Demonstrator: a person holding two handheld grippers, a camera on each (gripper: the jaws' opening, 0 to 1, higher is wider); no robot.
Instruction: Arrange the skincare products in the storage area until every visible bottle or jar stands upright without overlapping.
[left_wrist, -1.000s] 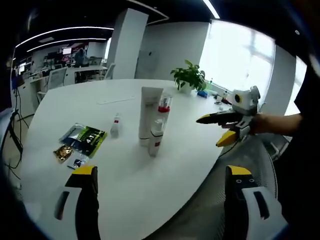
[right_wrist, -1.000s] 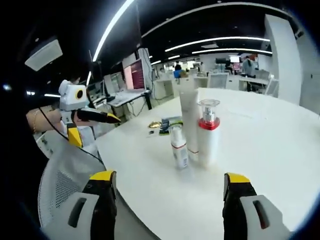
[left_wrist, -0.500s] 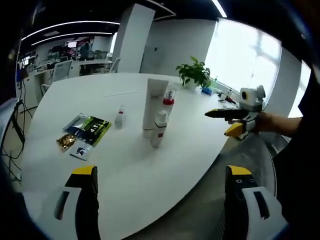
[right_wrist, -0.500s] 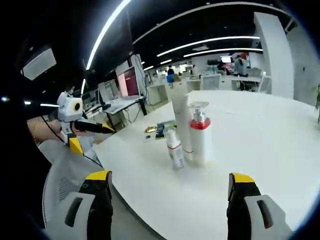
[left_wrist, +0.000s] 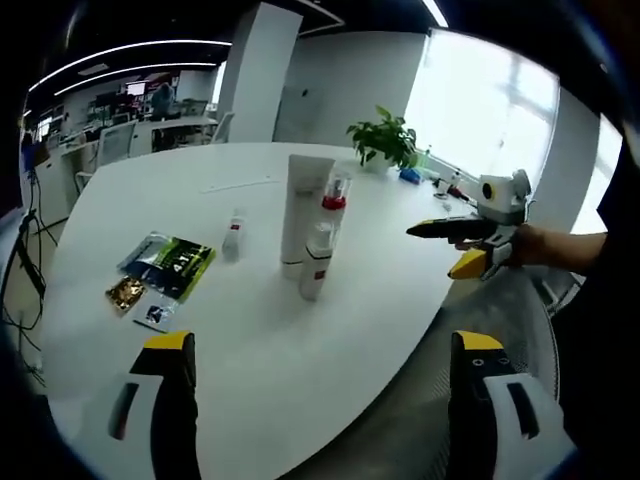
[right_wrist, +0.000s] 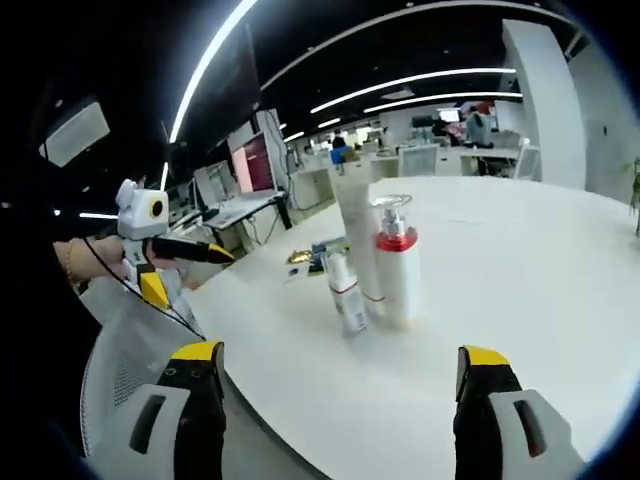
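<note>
A big white round table (left_wrist: 300, 340) carries everything. Both grippers hang off its near edge, over a grey mesh chair (right_wrist: 120, 370).

The left gripper (left_wrist: 325, 400) has its two jaws wide apart, with nothing between them. In the right gripper view it shows off the table's edge, held in a person's hand (right_wrist: 75, 262). The right gripper (right_wrist: 340, 410) also has its jaws wide apart and holds nothing.

A green plant (left_wrist: 385, 138) sits at the far edge of the table.

The skincare things stand close together near the middle of the table. The tall white tube (left_wrist: 302, 212) is the biggest and stands straight up. Just beside it stands a white pump bottle with a red band (right_wrist: 397, 262) and a clear cap. A short white bottle (left_wrist: 316, 263) stands in front, nearer the table's edge. All three are upright. I cannot tell if they touch.

Some flat packets (left_wrist: 165, 270), green, silver and gold, lie toward the table's left edge.

A tiny bottle with a red cap (left_wrist: 233, 238) stands alone between the packets and the tube.
</note>
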